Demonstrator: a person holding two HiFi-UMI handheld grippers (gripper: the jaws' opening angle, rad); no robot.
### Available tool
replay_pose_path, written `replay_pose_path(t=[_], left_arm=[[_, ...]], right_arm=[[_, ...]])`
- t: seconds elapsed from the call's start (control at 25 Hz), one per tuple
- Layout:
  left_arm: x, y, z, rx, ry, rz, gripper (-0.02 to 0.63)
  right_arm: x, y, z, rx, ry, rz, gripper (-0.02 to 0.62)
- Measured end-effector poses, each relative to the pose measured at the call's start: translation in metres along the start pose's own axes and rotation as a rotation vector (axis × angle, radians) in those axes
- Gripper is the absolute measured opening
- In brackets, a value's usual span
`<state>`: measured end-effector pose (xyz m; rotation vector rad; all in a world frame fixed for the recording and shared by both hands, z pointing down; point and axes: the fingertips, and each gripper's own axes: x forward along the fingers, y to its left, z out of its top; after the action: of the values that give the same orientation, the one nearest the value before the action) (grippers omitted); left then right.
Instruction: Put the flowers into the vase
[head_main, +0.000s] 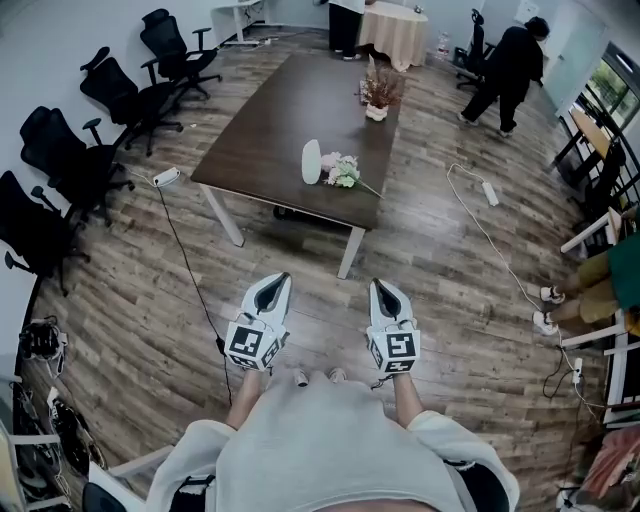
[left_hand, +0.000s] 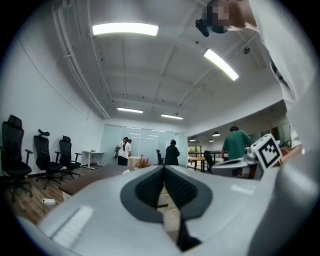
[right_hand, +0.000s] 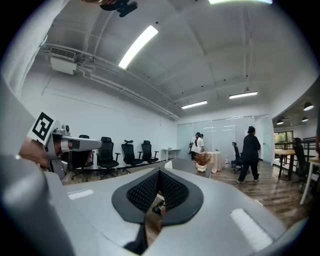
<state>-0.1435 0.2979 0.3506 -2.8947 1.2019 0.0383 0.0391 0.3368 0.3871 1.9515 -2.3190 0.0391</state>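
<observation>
A white vase stands near the front edge of the dark brown table. A bunch of pale pink and green flowers lies on the table just to its right. Both grippers hover side by side over the wooden floor, well short of the table and pointing toward it. My left gripper is shut, its pads touching with nothing between them. My right gripper is shut and empty too. The right gripper view shows the vase small and far off, just above the jaws.
A potted dried plant stands further back on the table. Black office chairs line the left wall. A white cable with a power strip lies on the floor to the right. A person in black walks at the back beside a cloth-covered round table.
</observation>
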Motion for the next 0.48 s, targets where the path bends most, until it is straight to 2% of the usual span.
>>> replay_pose_path(t=[0.48], left_arm=[[0.013,-0.01,-0.007,0.06,0.031,0.047,0.011]], right_arm=[[0.005,-0.007,0.001,-0.013,-0.02,0.035,-0.002]])
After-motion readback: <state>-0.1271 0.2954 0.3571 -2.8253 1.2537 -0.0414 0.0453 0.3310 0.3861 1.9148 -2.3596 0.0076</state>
